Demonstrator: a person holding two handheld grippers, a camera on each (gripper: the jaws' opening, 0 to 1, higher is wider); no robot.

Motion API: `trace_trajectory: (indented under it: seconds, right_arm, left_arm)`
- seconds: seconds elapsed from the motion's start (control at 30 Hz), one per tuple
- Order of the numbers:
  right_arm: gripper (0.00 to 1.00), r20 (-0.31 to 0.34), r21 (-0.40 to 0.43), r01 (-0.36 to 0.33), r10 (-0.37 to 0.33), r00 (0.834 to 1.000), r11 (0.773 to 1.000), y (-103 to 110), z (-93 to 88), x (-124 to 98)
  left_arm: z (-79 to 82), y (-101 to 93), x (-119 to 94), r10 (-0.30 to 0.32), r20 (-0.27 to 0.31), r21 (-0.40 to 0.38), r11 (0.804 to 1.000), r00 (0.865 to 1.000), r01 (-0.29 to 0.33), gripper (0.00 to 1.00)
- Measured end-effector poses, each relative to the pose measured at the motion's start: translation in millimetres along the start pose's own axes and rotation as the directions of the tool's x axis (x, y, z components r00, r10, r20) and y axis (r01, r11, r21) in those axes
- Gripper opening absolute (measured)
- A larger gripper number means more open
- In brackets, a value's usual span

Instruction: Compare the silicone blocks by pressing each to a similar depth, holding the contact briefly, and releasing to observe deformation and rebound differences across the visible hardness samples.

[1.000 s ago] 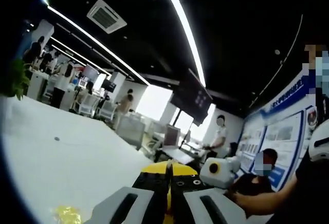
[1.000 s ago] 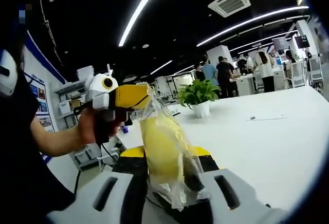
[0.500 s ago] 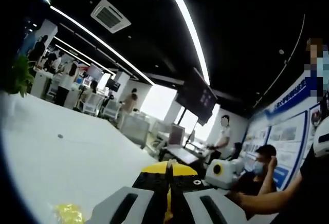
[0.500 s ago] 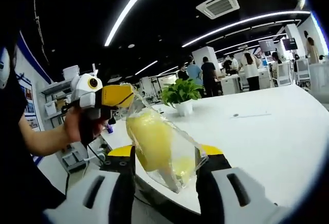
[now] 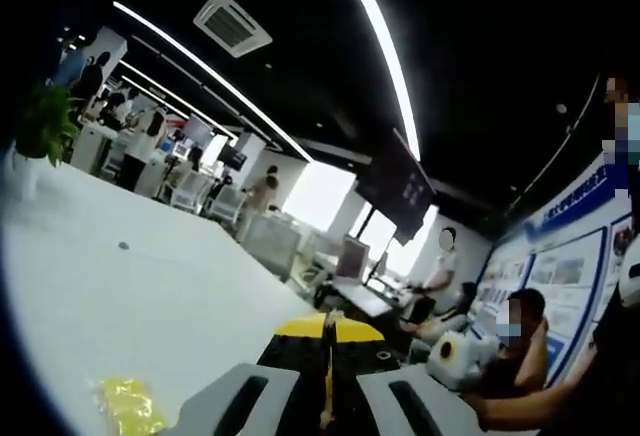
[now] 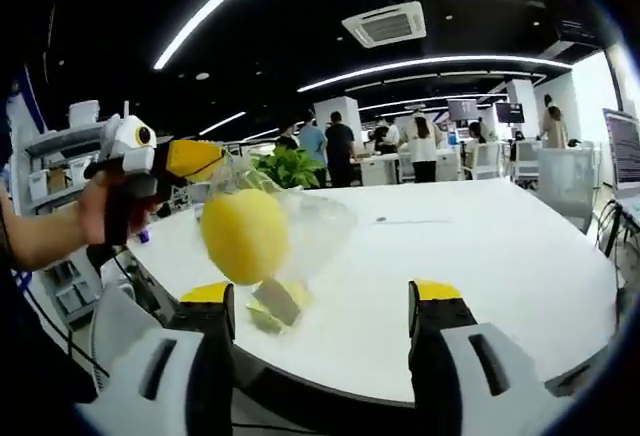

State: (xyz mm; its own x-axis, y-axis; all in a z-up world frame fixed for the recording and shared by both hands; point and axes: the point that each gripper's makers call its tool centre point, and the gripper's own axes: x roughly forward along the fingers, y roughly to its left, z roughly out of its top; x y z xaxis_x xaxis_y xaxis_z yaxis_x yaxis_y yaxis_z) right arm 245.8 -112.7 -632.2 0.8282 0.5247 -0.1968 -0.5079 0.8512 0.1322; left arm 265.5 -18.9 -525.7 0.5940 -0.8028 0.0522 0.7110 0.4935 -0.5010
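Yellow silicone block (image 6: 245, 235) inside clear plastic bag (image 6: 300, 226), hanging above white table (image 6: 480, 256)

Left gripper view low over white table (image 5: 150, 296), facing office; right gripper view facing opposite, sharing that table (image 6: 480, 256).

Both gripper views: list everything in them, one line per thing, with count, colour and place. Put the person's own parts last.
plastic bag: one, clear, hanging from the left gripper above the table edge.
yellow block: one, rounded, inside the bag.
yellow item: one, crinkly, on the table, low left in the left gripper view.
table: one, white, large.
potted plant: one, green, on the table behind the bag.
bystanders: several, at desks in the background.
left gripper: one, yellow tip, fingers pinching the bag's top.
right gripper: one, black and yellow fingers wide apart below the bag.
hand: one, holding the left gripper.
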Motion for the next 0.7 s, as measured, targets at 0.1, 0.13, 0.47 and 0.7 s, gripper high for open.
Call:
trace_trajectory:
  seconds: [0.1,0.13,0.47,0.7]
  right_arm:
    - [0.82,-0.049,-0.026,0.035,-0.036,0.998,0.999,-2,-18.2,1]
    - [0.84,-0.054,-0.033,0.037,-0.039,0.998,0.999,-2,-20.0,1]
    - [0.86,-0.143,-0.104,0.024,-0.039,0.989,0.994,0,-48.5,3]
    - [0.86,-0.166,-0.140,0.026,-0.049,0.985,0.990,-3,-56.6,3]
  left_arm:
    - [-11.2,5.3,5,0.015,-0.011,-0.019,1.000,1.000,-0.015,0.00]
    - [-15.7,9.7,8,0.021,-0.013,-0.034,0.999,1.000,-0.022,0.00]
    - [-56.6,25.8,40,0.062,-0.037,-0.094,0.993,0.997,-0.066,0.00]
    - [-86.9,46.2,62,0.095,-0.068,-0.158,0.982,0.993,-0.105,0.00]
